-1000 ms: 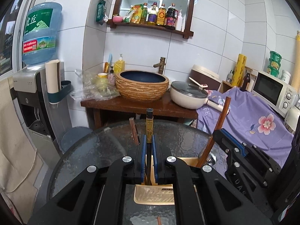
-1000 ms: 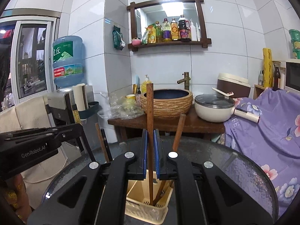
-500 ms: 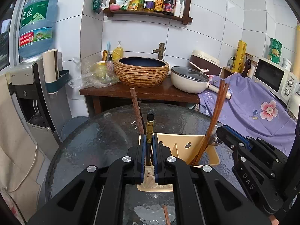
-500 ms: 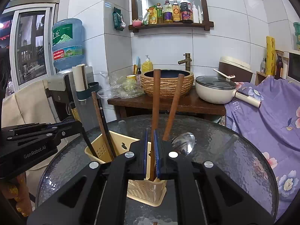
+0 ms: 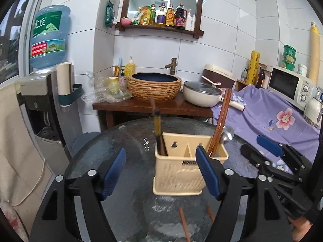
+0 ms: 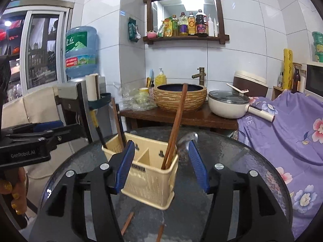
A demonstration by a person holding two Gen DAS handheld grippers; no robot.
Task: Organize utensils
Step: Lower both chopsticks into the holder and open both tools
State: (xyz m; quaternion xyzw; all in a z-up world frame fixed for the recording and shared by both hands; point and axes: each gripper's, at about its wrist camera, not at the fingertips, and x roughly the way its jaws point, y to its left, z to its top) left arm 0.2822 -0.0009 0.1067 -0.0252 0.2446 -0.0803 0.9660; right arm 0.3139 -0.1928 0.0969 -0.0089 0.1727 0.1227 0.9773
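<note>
Cream utensil caddy [image 5: 181, 173] [image 6: 149, 175] stands upright on the round glass table [image 5: 125, 141] [image 6: 232, 161], divided into compartments. Left compartment holds a dark-handled utensil with a gold band [image 5: 157, 125] [image 6: 94, 121] plus a brown stick [image 6: 118, 125]. Right compartment holds two wooden chopsticks [image 5: 220, 121] [image 6: 175, 129] leaning right, tops well above the rim. Metal ladle bowl [image 5: 227, 136] [image 6: 186, 139] just behind the caddy's right corner. Two more chopsticks [image 5: 184, 225] [image 6: 127, 223] lie flat on the glass in front of the caddy.

Left gripper [image 5: 160, 173]: fingers spread wide, nothing between them; the caddy sits ahead, nearer the right blue pad [image 5: 208, 173], not touched. Right gripper [image 6: 161, 167] [image 5: 270, 161]: fingers wide apart, empty; the caddy is ahead in the gap, its left part behind the left pad [image 6: 125, 165]. Contact there cannot be told.
</note>
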